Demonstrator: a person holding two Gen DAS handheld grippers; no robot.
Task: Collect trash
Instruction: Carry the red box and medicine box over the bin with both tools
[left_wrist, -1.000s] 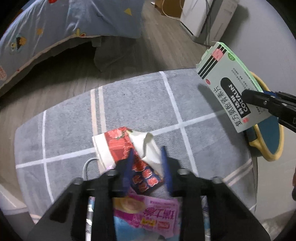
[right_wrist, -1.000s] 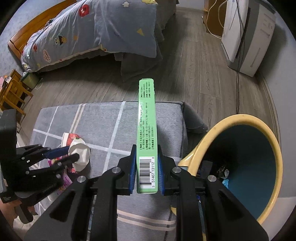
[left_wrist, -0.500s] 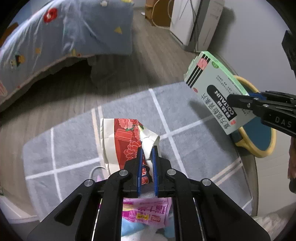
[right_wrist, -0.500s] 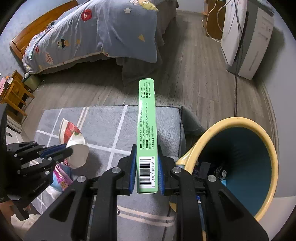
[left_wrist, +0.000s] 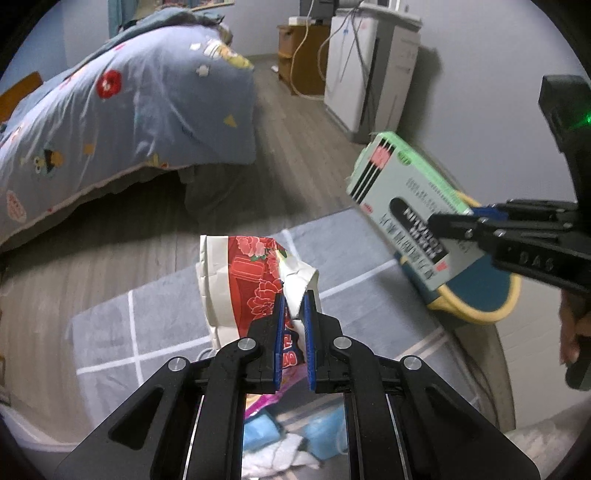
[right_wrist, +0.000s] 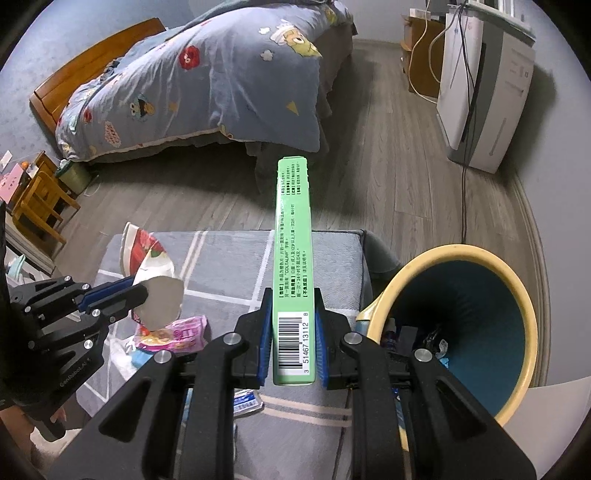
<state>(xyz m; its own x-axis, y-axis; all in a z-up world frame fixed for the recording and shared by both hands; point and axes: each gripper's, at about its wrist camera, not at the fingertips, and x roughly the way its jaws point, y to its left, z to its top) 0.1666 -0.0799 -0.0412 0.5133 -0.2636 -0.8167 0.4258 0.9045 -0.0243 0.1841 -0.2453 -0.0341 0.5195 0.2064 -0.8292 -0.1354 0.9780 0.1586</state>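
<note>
My left gripper (left_wrist: 294, 299) is shut on a crumpled red and white paper cup (left_wrist: 236, 280), lifted above the grey cushion (left_wrist: 155, 321). From the right wrist view the same cup (right_wrist: 155, 273) hangs in the left gripper (right_wrist: 138, 291) at the left. My right gripper (right_wrist: 293, 299) is shut on a flat green medicine box (right_wrist: 293, 258), held edge-up beside the yellow bin (right_wrist: 509, 295) with a teal inside. In the left wrist view the box (left_wrist: 406, 206) and right gripper (left_wrist: 443, 221) stand in front of the bin (left_wrist: 476, 314).
A pink snack wrapper (right_wrist: 177, 334), blue packets (left_wrist: 321, 432) and white tissue (left_wrist: 273, 458) lie on the cushion below the grippers. A bed with a blue quilt (right_wrist: 207, 74) stands behind. A white appliance (right_wrist: 484, 92) with cables stands by the right wall. Small wooden chair (right_wrist: 40, 206) at left.
The left jaws closed on the paper cup and lifted it off the cushion. The right gripper rose a little with the green box.
</note>
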